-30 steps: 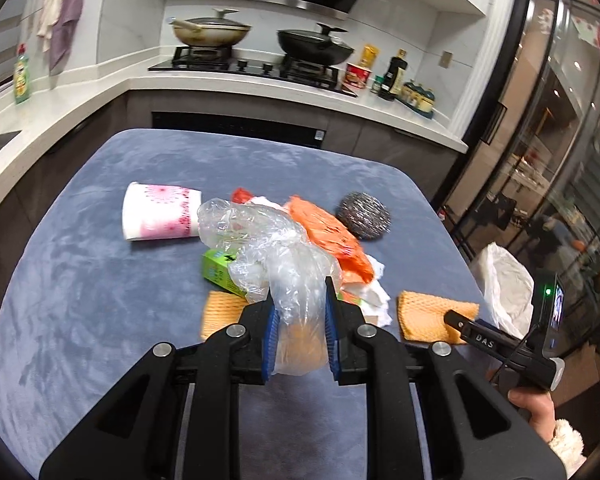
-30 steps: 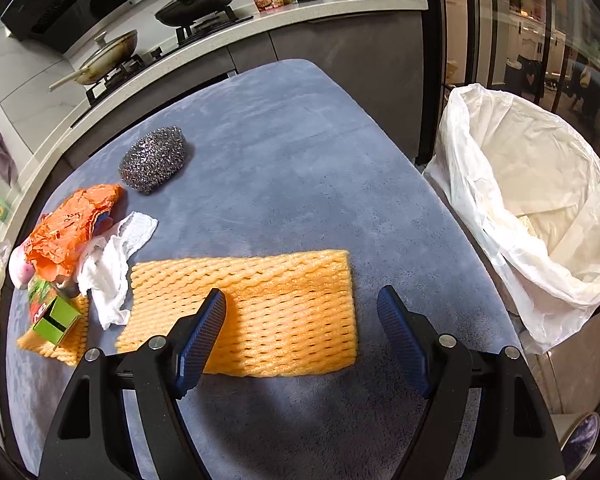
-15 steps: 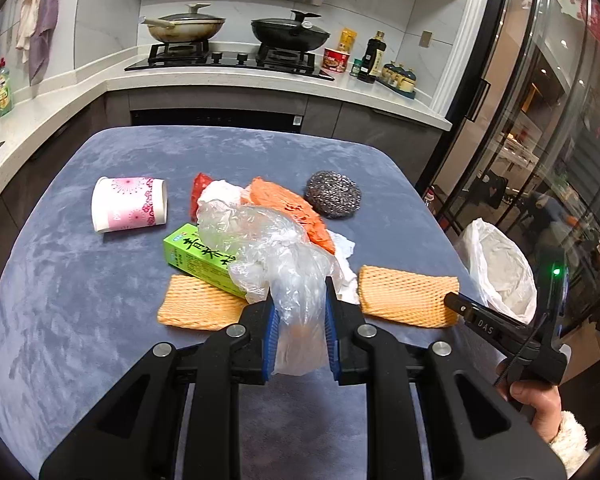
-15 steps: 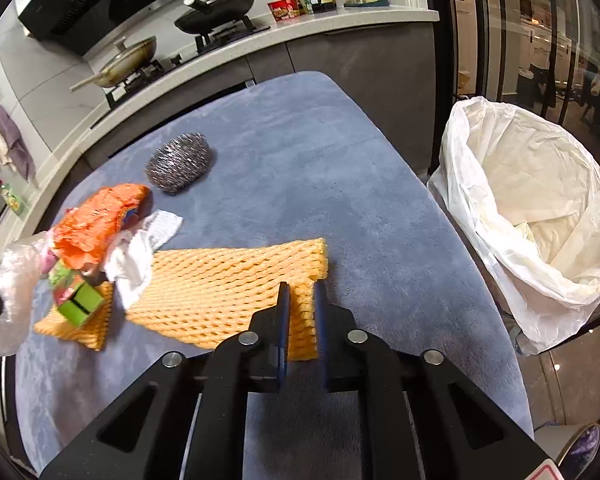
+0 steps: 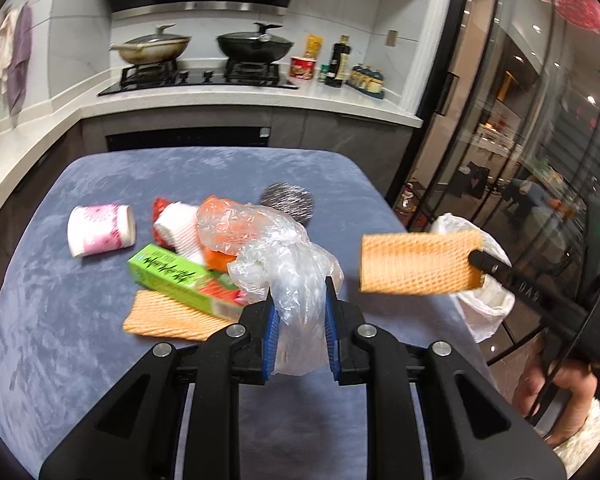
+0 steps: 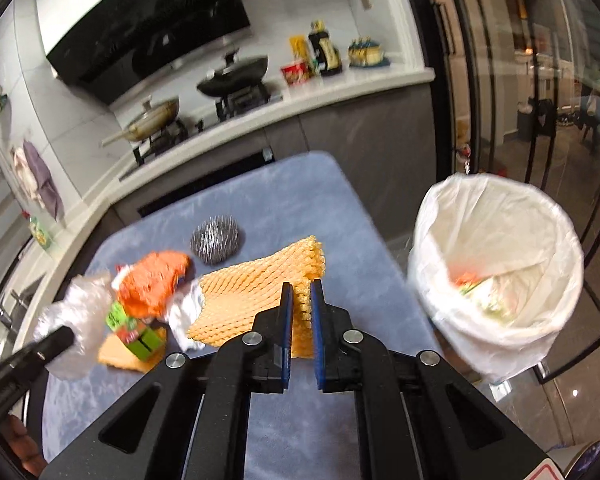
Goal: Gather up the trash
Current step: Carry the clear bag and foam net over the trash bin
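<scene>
Both grips are full: my left gripper (image 5: pixel 300 320) clenches a clear plastic bag (image 5: pixel 284 264); my right gripper (image 6: pixel 300 320) clamps an orange foam net (image 6: pixel 260 292) off the table (image 6: pixel 280 200).

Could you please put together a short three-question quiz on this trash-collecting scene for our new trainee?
1. True or false: the right gripper is shut on the orange foam net sleeve, which hangs clear of the blue-grey table.
2. What is the left gripper clamped on?
A. the green rectangular carton
B. the crumpled clear plastic bag
C. the pink-patterned paper cup
3. Fill in: the round bin with the white liner stands beside the table's ____ edge in the right wrist view.

Key: 1 true; 2 B; 3 right.
</scene>
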A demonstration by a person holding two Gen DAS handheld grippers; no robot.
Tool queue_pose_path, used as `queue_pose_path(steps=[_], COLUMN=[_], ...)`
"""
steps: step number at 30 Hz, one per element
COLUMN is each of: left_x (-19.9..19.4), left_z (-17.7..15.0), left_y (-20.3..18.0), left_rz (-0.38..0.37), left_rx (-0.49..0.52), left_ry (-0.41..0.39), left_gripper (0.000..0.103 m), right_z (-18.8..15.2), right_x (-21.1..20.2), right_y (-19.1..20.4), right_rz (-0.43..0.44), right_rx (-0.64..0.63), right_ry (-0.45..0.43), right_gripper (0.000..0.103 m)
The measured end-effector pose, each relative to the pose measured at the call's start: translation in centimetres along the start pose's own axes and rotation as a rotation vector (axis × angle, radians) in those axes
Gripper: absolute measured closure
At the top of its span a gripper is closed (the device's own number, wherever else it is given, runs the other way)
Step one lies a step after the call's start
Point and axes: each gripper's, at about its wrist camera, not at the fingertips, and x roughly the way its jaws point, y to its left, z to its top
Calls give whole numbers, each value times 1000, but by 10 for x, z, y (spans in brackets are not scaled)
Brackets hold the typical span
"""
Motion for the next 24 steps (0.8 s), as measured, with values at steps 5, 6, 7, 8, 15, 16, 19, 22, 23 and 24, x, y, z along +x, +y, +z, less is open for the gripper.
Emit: queue_pose_path(steps=[5,6,7,8,15,16,19,22,23,24], left_x=[4,6,7,9,28,31,41,51,54,56], left_z=[7,9,10,10,20,21,25,28,28,29], left_y=[-34,-44,-50,-58,-121,-128,-156,-183,-191,-196], left_rz=[-50,-69,-83,-97,-206,-217,-263,-305,-323,-338], left_rx=[57,71,81,91,181,189,224,253,261,267], left_ry=[-8,-7,-6,-4,15,18,25,36,43,46], left_gripper=[84,84,84,84,84,84,84,84,84,83], right_z=[17,22,25,28,41,42,44,46,45,45], right_x=[-29,-37,-42,-45,-71,-74,-78,-81,-81,-81], right_y=[-17,-24,-29,-33,-79,-87,-106,-126,-131,-138], right_rz=[-57,-84,-105,-121,-270,-282,-323,-351,-356,-366], right_rx=[9,10,11,13,36,44,59,77,82,88], right_ry=[-77,-98,-112,-122,-199,-204,-210,-203,-201,-199], right_gripper=[94,94,94,94,94,94,94,94,94,94])
